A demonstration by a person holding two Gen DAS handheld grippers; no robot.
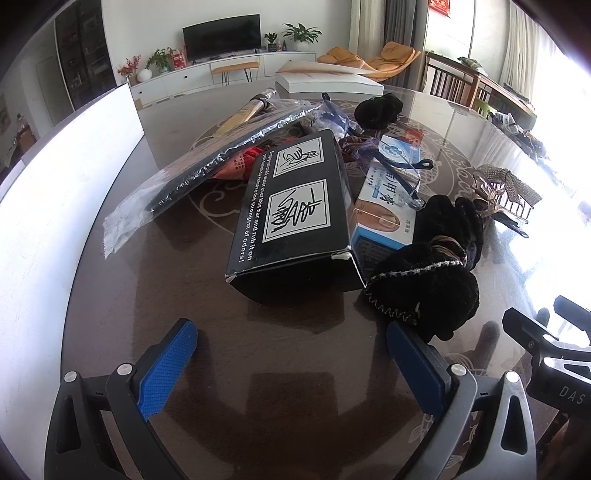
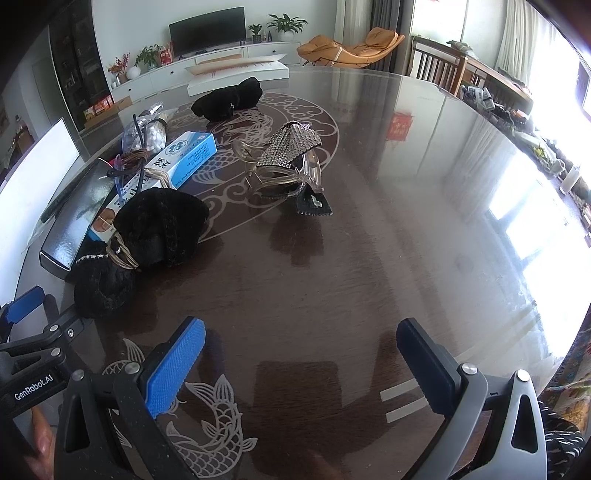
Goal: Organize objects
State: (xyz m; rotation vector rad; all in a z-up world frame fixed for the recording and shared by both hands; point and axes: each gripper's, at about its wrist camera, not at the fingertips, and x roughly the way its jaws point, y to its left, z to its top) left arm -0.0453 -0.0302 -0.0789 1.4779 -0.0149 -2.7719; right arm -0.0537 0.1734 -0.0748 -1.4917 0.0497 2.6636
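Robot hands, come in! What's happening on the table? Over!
Both tongs, left and right, open, empty. Black box untouched. Black gloves crowd its right side.

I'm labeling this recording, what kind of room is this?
Most likely a home living and dining room: a television on a low white cabinet, an orange lounge chair, and a large glass-topped table holding clutter.

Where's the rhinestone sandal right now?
The rhinestone sandal stands alone near the table's middle in the right wrist view, right of the blue and white box; in the left wrist view it sits at the far right, beyond the black glove.
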